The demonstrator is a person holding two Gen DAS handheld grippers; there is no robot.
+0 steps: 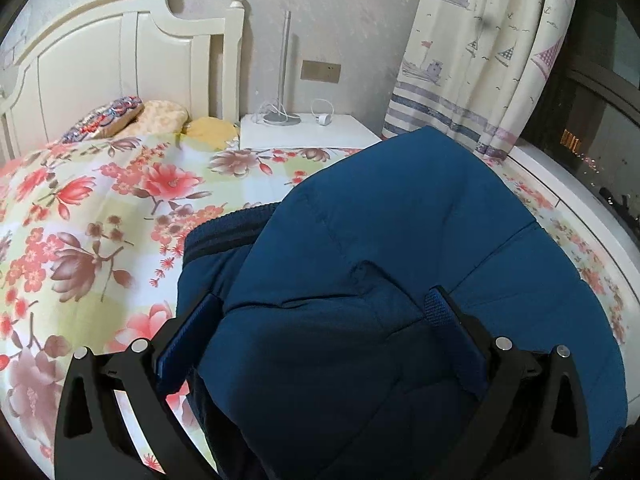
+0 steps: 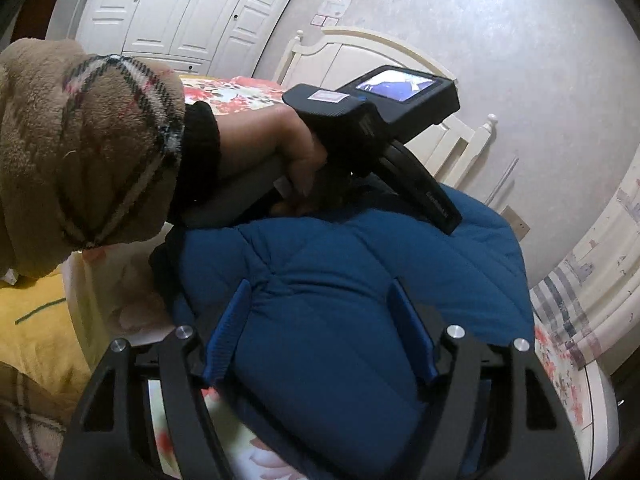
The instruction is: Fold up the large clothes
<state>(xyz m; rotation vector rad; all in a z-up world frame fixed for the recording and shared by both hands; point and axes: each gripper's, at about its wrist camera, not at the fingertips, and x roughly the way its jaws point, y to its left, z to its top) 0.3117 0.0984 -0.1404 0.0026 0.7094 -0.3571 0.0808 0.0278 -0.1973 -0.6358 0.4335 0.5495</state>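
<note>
A home bedroom. A bed with a cream headboard and floral bedspread stands beside a white nightstand. Sailboat-print curtains and a white wardrobe line the walls

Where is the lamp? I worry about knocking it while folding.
In the left wrist view the lamp stands on the white nightstand, between the headboard and the curtain, beyond the blue jacket.

A cream headboard meets a pale wall, with a white nightstand beside sailboat-print curtains.
</note>
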